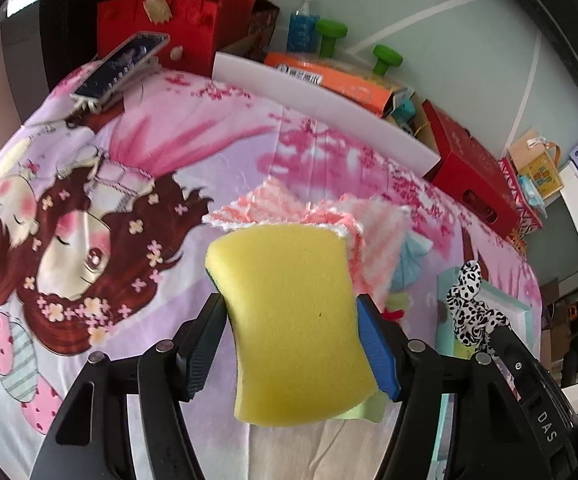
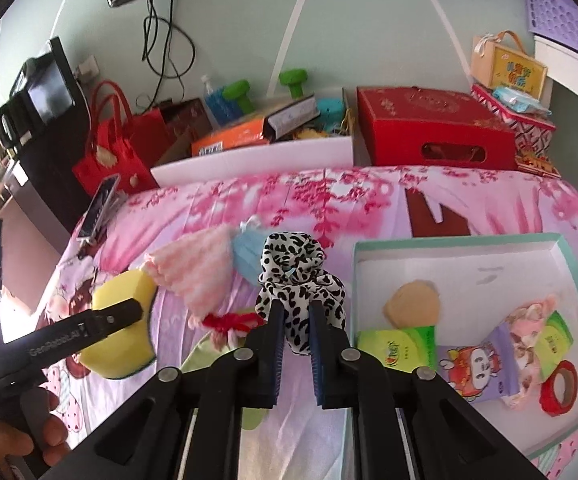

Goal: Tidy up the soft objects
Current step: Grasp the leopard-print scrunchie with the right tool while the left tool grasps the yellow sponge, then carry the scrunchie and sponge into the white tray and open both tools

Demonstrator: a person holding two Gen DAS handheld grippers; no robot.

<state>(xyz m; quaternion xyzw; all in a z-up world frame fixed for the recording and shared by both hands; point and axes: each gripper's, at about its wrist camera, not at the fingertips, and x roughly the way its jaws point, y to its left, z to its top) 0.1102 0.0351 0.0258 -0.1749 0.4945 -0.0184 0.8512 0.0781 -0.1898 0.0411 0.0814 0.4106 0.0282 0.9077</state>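
My left gripper (image 1: 291, 320) is shut on a yellow sponge (image 1: 295, 320), whose sides are pinched in by the pads; it hangs above the bed. The same sponge (image 2: 123, 328) shows at the left of the right wrist view, held by the left gripper. My right gripper (image 2: 296, 320) is shut on a black-and-white spotted scrunchie (image 2: 301, 284), lifted off the bedspread; that scrunchie (image 1: 471, 304) appears at the right of the left wrist view. A pink-and-white cloth (image 2: 197, 270), a blue fabric piece (image 2: 247, 256) and a small red-tied item (image 2: 229, 322) lie on the bed.
A teal-rimmed white box (image 2: 569, 252) at the right holds tissue packs, a tan round pad and a red tape roll. A phone (image 2: 99, 208) lies at the bed's left edge. Red boxes, a red bag and a white tray of clutter stand behind the bed. A hand (image 2: 29, 432) grips the left tool.
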